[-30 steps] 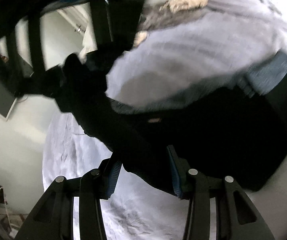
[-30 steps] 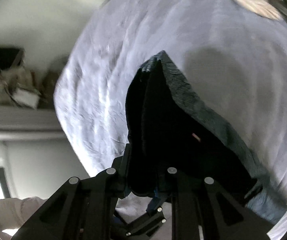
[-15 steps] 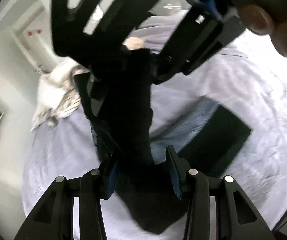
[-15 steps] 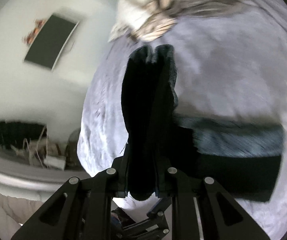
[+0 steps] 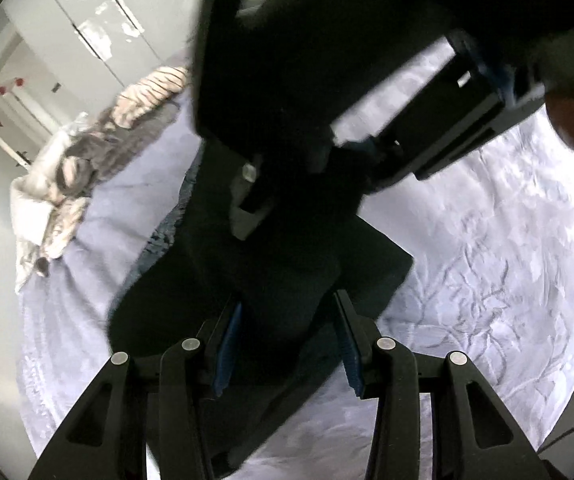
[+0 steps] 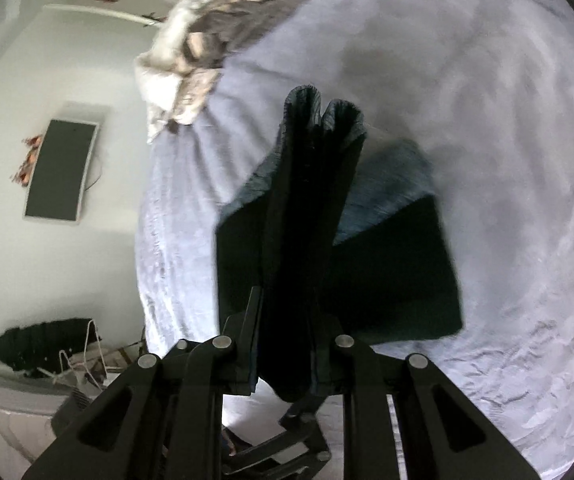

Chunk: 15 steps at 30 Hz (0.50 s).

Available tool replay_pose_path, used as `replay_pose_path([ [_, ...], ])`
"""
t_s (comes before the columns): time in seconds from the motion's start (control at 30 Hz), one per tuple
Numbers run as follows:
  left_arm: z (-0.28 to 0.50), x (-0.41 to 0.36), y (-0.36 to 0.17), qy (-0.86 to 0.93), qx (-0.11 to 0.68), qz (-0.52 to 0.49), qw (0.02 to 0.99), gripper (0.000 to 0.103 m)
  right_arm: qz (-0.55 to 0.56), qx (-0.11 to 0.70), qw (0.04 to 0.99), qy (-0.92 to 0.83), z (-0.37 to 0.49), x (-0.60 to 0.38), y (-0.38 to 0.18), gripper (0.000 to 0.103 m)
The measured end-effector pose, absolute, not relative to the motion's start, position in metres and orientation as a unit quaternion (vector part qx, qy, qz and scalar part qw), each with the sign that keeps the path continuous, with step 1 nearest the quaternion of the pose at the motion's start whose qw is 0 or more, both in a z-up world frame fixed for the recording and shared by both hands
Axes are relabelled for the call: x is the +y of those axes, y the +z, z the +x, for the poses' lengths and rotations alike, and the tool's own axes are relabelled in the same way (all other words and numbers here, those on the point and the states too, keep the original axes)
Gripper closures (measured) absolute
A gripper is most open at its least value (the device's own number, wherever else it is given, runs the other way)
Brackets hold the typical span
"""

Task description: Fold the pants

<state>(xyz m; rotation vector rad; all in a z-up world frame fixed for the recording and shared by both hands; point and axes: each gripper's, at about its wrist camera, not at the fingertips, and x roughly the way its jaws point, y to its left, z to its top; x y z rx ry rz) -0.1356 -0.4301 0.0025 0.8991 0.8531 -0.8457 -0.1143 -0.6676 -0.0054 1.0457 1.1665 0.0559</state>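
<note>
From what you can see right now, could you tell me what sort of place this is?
Most likely a bedroom: a wide bed under a pale lavender quilted bedspread, a crumpled striped beige and grey blanket at its far end, and white wardrobe doors behind.

Those pants [image 6: 391, 276] you've got are dark matt cloth, with a bluish, finely ribbed weave along the edge toward the crumpled blanket [image 6: 203, 60]. The blanket's soft, fuzzy striped fabric. Under the pants, the bedsheet [image 5: 499, 264] is pale lilac cotton-looking cloth, creased, with a faint leafy pattern. Your left gripper [image 5: 287, 344] is matt black plastic with shiny metal rivets and ridged blue pads [image 5: 229, 344].
</note>
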Motion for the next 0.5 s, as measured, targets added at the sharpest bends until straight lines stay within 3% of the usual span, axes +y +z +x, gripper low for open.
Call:
replay_pose_path([
  [0.27,-0.146,-0.411,-0.011,-0.412,0.422,0.415,0.692,0.057,0.501,0.552,0.665,-0.040,-0.142,-0.681,-0.081,0.079],
  [0.4,-0.125,-0.378,0.005,-0.402,0.456,0.384,0.695,0.057,0.468,0.567,0.675,-0.058,-0.146,-0.676,-0.071,0.067],
  [0.43,-0.113,-0.368,0.010,-0.386,0.471,0.370,0.702,0.056,0.444,0.579,0.680,-0.072,-0.146,-0.673,-0.064,0.061],
  [0.5,-0.092,-0.351,0.012,-0.347,0.497,0.347,0.716,0.023,0.392,0.605,0.685,-0.103,-0.148,-0.670,-0.055,0.059],
])
